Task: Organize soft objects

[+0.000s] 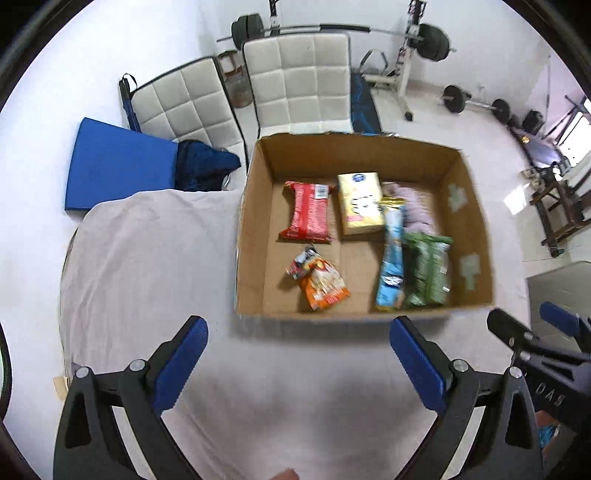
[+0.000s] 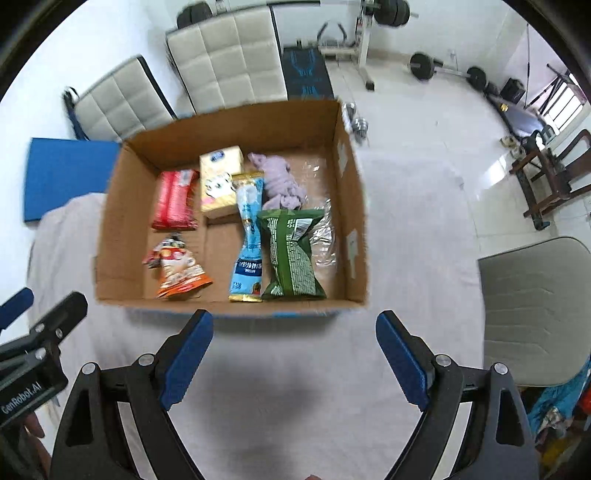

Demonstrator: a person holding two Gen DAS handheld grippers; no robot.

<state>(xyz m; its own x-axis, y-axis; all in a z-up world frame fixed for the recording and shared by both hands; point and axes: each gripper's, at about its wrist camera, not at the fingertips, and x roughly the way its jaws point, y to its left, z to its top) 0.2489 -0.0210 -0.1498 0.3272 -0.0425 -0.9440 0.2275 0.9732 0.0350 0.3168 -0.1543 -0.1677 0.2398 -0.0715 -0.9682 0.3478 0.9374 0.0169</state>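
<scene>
Left gripper point(image 1: 299, 354) & right gripper point(image 2: 294, 349): fingers spread, nothing held. Six soft items in cardboard box point(image 2: 236, 122). Judged: packing appears complete; next, confirm no strays.

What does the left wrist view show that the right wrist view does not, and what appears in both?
Only the left wrist view shows the dark blue cloth heaped beside the blue mat, and the loaded barbell on its rack. Only the right wrist view shows the clear plastic wrapper beside the green packet, and the whole grey chair seat. Both show the cardboard box holding the red packet, yellow pack and purple cloth, with each gripper open and empty.
</scene>
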